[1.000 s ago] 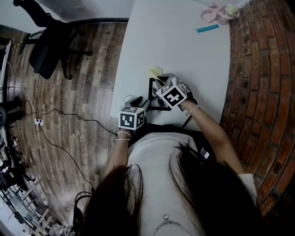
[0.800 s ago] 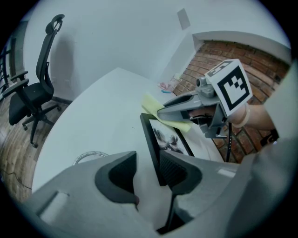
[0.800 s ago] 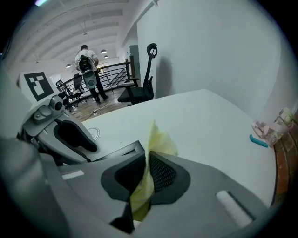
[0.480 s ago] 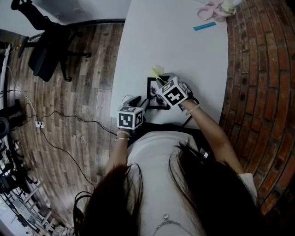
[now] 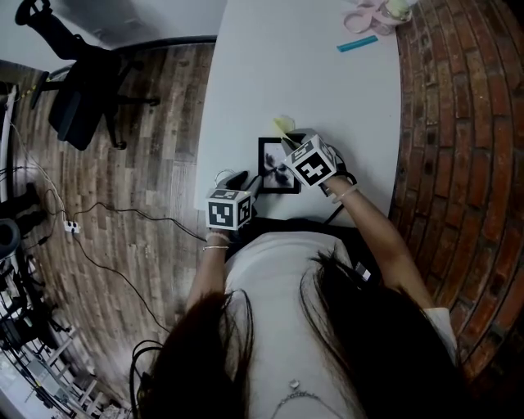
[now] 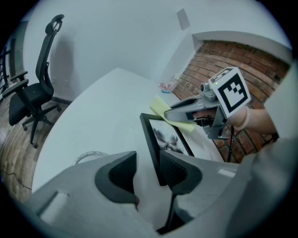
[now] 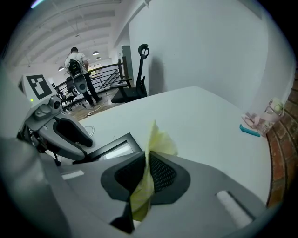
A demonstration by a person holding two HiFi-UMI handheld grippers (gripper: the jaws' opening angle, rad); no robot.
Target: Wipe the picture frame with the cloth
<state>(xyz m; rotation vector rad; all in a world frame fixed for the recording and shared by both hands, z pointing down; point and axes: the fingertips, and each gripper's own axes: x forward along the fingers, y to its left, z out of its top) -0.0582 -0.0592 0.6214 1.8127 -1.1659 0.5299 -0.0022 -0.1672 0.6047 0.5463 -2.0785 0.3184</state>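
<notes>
A black picture frame (image 5: 274, 166) holding a dark flower print lies flat near the front edge of the white table (image 5: 311, 74). My right gripper (image 5: 288, 144) hovers over the frame's far right part, shut on a yellow cloth (image 5: 284, 124) that sticks out past its tips. The cloth (image 7: 151, 153) is pinched between the jaws, with the frame (image 7: 114, 148) just below it. My left gripper (image 6: 146, 169) is open at the frame's (image 6: 167, 139) near left corner, and the frame's edge lies against its right jaw. The right gripper (image 6: 171, 111) presses the cloth (image 6: 158, 105) onto the frame's far end.
A pink thing (image 5: 364, 16) and a teal strip (image 5: 357, 43) lie at the table's far end. A brick wall (image 5: 458, 123) runs along the right. An office chair (image 5: 78, 90) stands on the wooden floor at left. A thin cable loop (image 6: 88, 157) lies on the table near my left gripper.
My right gripper has slid a little to the right over the frame with the cloth, so more of the picture shows. The left gripper has stayed at the frame's near corner.
</notes>
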